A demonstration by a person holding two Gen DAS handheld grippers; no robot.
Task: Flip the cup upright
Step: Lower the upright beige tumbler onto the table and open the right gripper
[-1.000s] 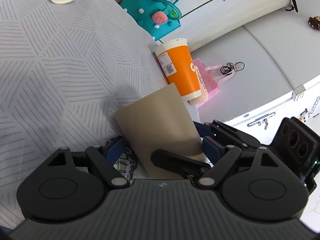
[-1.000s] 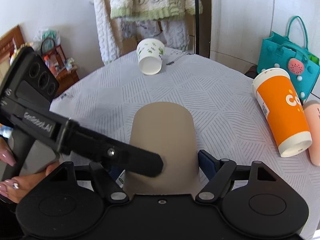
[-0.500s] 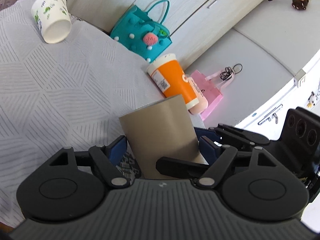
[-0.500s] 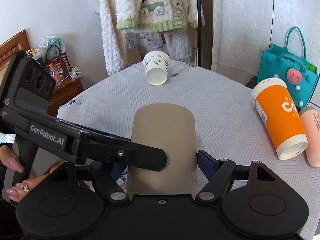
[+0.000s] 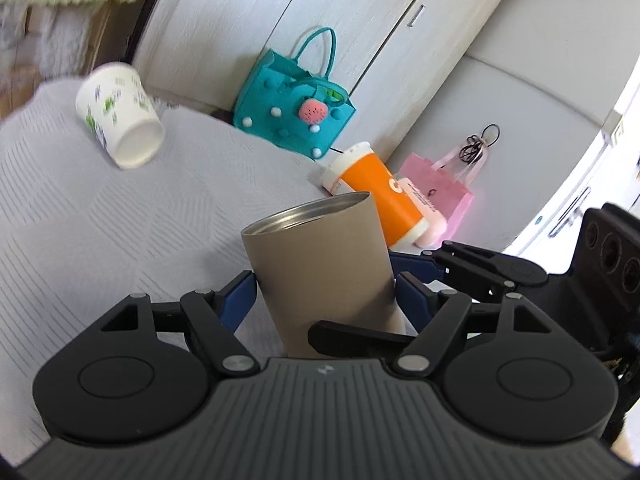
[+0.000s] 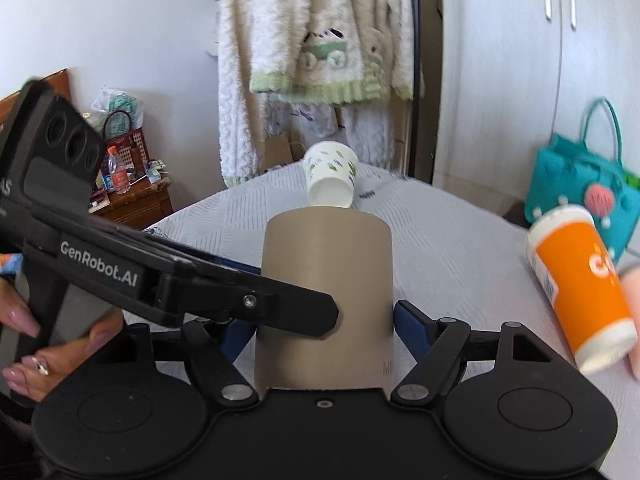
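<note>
Tan metal cup [image 5: 320,268] mouth-up at worktop [image 5: 80,240] centre, both hand-held grippers clamping it: left hand-held gripper [image 5: 324,292] and right hand-held gripper [image 6: 324,320] steadying it. Orange cup [image 5: 380,196] lies at 1 o'clock.

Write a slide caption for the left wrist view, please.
Both hand-held grippers clamp the tan steel cup, mouth up, above the table.
</note>
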